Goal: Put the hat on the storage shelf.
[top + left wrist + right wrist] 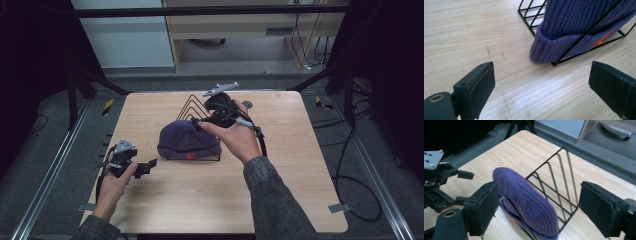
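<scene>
The purple hat (186,139) lies draped inside a black wire rack (192,107) at the middle of the worktop (165,200), its cuff resting on the wood at the rack's front edge. Both grippers are wide open and hold nothing (no pad touches hat or rack). The left gripper (145,168) hovers low, just left of the hat, jaws pointed at its cuff (544,51). The right gripper (202,123) hangs above the hat's right side, and its 2 jaws frame hat (529,205) and rack (559,177) from above.
</scene>
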